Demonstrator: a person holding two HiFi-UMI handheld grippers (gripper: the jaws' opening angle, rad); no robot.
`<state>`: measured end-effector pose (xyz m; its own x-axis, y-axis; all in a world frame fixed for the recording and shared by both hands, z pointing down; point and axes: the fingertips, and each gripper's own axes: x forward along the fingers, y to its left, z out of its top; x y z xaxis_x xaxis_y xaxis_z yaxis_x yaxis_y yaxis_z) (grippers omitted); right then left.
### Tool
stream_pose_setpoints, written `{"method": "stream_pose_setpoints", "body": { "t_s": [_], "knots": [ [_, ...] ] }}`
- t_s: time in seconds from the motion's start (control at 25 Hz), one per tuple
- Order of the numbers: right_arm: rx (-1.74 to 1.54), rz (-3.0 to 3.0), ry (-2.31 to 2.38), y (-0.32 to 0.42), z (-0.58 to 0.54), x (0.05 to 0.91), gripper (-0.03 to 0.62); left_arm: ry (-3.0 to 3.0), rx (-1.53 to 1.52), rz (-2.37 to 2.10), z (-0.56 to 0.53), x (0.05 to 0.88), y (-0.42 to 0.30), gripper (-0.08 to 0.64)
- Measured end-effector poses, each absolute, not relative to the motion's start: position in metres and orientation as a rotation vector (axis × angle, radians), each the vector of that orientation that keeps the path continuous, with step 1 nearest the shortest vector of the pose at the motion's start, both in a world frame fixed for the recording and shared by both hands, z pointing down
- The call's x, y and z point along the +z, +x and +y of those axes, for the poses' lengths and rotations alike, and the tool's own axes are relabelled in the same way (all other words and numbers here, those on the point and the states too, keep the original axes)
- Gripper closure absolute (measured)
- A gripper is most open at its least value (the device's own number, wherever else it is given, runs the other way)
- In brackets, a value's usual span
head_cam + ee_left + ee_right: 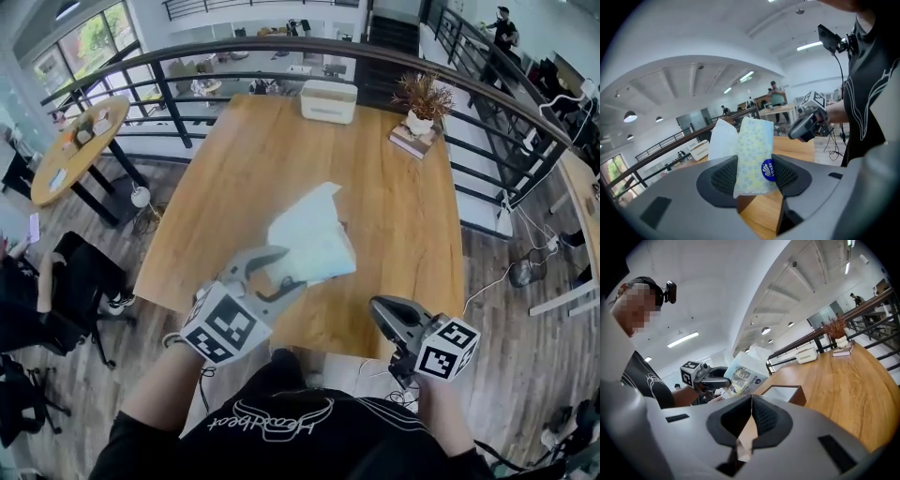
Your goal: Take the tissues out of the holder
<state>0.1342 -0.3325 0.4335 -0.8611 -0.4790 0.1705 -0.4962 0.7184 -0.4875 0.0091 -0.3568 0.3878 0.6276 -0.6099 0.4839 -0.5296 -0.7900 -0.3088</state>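
Long light-wood rectangular surface (pixel 394 216) ahead of the jaws. Black curved metal railing (pixel 281 49) past its far end. Grey plank floor (pixel 497 281) all round. Round wooden side table (pixel 80 145) far left, large windows (pixel 84 42) behind it. White ceiling with strip lights (pixel 809 45).

This is an open-plan office on an upper floor. A black railing (pixel 281 52) edges the level beside a long wooden table (pixel 234 187), with an office chair (pixel 84 267), a round table (pixel 80 141), big windows (pixel 84 42) and ceiling strip lights (pixel 809 46).

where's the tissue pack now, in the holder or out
Out. The left tongs grip the tissue pack up in the air, apart from the holder, which sits on the table.
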Motion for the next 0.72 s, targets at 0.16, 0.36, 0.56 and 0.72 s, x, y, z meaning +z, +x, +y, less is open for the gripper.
{"method": "stream_pose_setpoints", "body": {
  "t_s": [0.16,0.36,0.56,0.72],
  "knots": [
    [0.771,-2.933,0.774,0.121,-0.315,0.413,0.577,-2.797,-0.714,1.020,-0.325,0.371,0.010,0.337],
    [0.759,-2.947,0.789,0.116,-0.294,0.397,0.577,-2.898,-0.553,1.085,-0.301,0.364,0.004,0.339],
    [0.764,-2.961,0.828,0.093,-0.271,0.393,0.577,-2.973,-0.475,1.115,-0.270,0.369,-0.024,0.340],
    [0.771,-2.962,0.799,0.054,-0.230,0.387,0.577,-3.014,-0.444,1.137,-0.225,0.368,-0.057,0.340]
  ]
}}
